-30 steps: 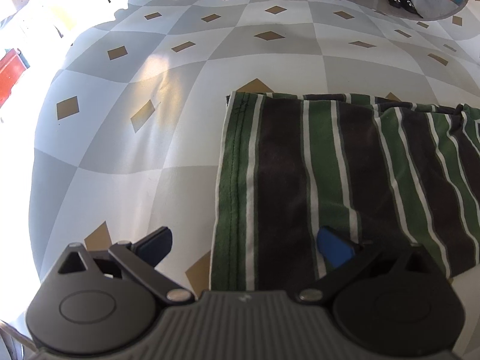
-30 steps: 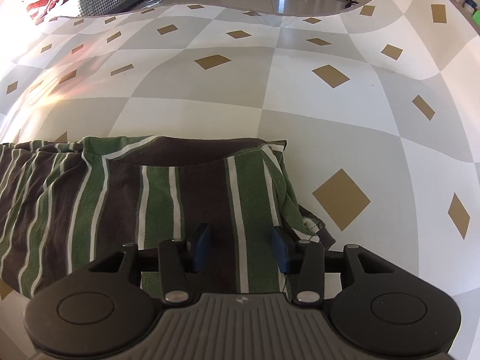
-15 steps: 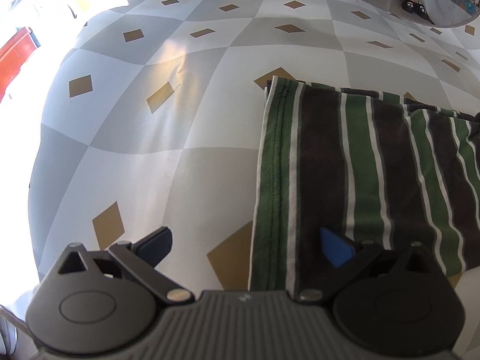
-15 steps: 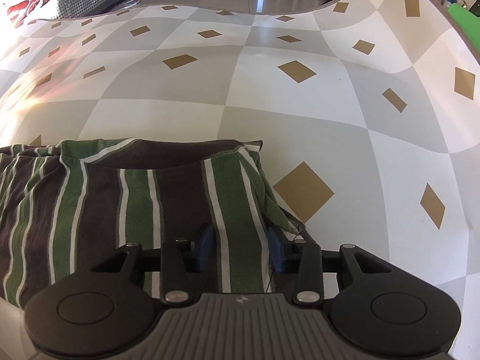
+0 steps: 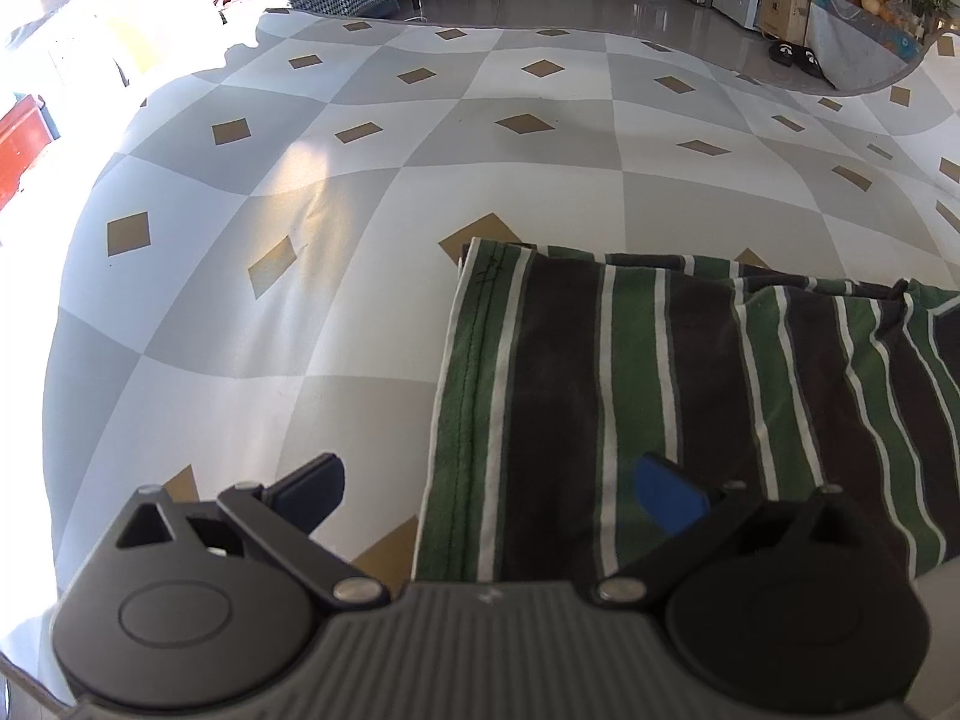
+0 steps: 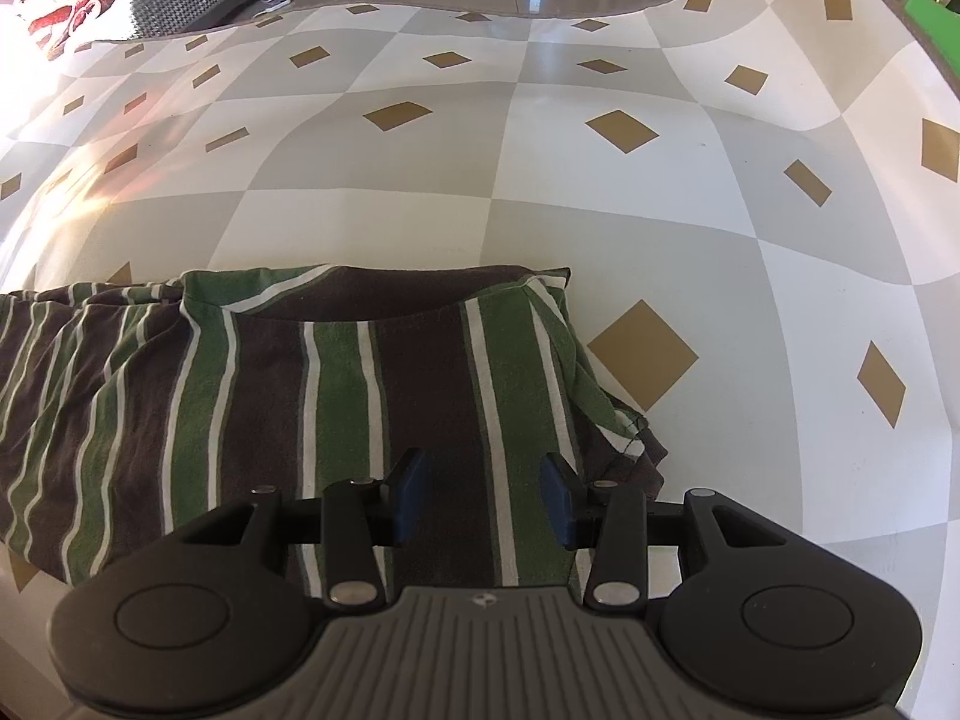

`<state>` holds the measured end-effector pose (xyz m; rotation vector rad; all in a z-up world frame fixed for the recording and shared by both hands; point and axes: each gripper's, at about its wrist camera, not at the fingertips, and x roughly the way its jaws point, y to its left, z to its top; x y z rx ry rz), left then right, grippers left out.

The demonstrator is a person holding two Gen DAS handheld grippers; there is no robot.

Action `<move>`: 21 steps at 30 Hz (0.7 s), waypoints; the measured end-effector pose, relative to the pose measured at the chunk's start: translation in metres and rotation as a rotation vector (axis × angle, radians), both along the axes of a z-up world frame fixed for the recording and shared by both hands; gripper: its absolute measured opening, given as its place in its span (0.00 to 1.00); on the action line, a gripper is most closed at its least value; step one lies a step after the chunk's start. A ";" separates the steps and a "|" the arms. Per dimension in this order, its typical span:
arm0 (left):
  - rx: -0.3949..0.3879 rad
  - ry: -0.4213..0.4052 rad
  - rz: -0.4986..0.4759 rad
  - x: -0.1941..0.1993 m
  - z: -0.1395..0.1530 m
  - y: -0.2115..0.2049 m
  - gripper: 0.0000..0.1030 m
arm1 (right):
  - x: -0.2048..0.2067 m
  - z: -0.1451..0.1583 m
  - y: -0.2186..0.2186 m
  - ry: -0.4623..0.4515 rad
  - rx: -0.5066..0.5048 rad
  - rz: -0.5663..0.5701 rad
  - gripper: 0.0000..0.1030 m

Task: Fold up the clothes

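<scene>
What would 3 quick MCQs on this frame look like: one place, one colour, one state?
1. Where does the left gripper sit relative to the striped shirt?
A. Straddling the shirt's left edge
B. Far past its collar
C. Wholly off the cloth

2. Which colours stripe the shirt?
A. Red, yellow, blue
B. Green, dark brown, white
C. Pink, grey, orange

3. What state is the right gripper in?
A. Shut on a sleeve
B. Open, nothing between the fingers
C. Out of view

Answers:
1 A: one finger lies over the checked cover, the other over the shirt.
2 B: both wrist views show green and dark brown bands with thin white lines.
3 B: the blue pads stand apart above the shirt, gripping no cloth.
</scene>
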<state>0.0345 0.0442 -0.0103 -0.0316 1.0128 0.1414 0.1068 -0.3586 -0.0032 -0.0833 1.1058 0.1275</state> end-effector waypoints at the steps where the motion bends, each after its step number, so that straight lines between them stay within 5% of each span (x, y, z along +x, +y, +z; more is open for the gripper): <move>1: -0.003 -0.005 0.003 0.004 0.000 -0.001 1.00 | -0.001 0.001 0.002 0.001 0.007 0.009 0.39; 21: 0.017 -0.030 0.070 0.074 -0.024 0.002 1.00 | -0.003 -0.006 0.032 -0.002 0.020 0.111 0.39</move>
